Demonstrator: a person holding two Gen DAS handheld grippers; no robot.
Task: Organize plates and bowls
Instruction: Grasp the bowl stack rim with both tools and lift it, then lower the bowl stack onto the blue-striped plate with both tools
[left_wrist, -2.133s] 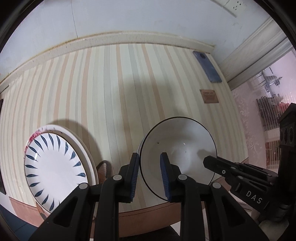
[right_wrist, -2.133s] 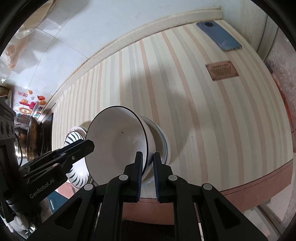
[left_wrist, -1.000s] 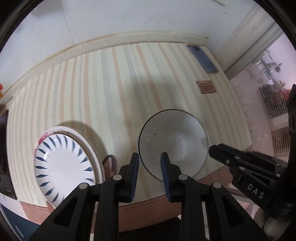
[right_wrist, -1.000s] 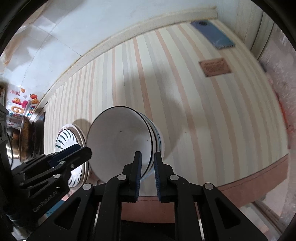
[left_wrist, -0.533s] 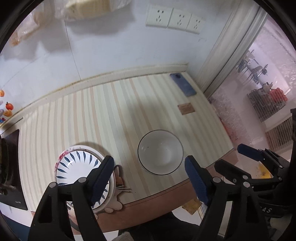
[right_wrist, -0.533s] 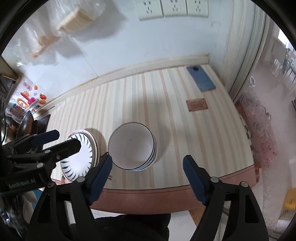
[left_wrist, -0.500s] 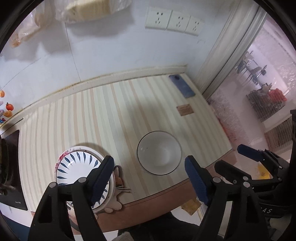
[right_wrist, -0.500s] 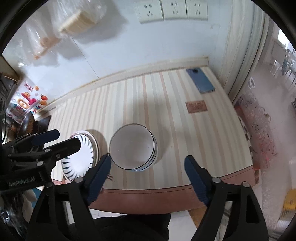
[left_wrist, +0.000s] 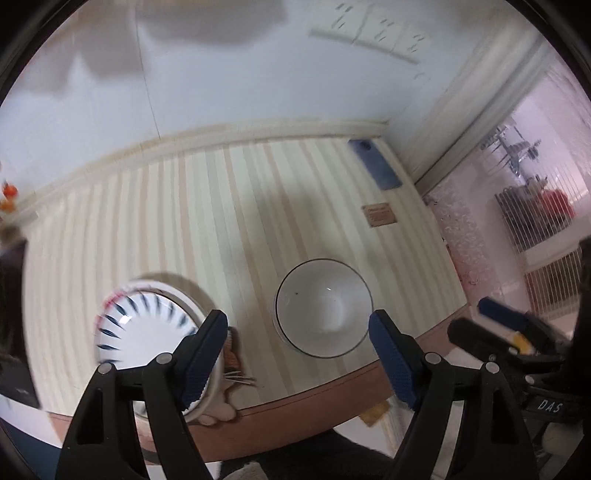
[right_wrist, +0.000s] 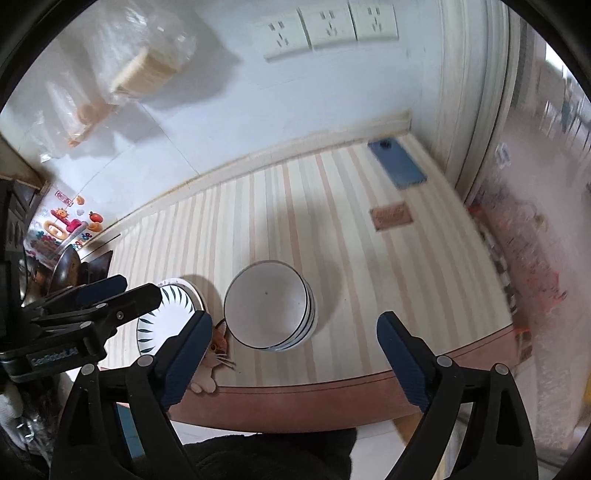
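We hold both grippers above a striped desk (right_wrist: 369, 258), each spread wide and grasping nothing. The left gripper (left_wrist: 297, 350) hangs released, its blue pads (left_wrist: 205, 354) clear of the crockery below. The right gripper (right_wrist: 291, 360) is opening, with nothing between its jaws. The white bowls (right_wrist: 269, 310), dark-rimmed, sit nested in a stack near the desk's front edge, in line with the gap of each gripper. Just to their left lies a stack of plates (right_wrist: 168, 314), the top one white with dark blue petal marks around its rim. Between plates and bowls, a cat-faced mat (right_wrist: 214, 350) peeks out at the desk's edge. Well behind, against the wall, a blue phone (right_wrist: 399, 164) lies flat, and a small brown card (right_wrist: 391, 218) rests nearer the bowls. Wall sockets (right_wrist: 332, 31) line the wall above.
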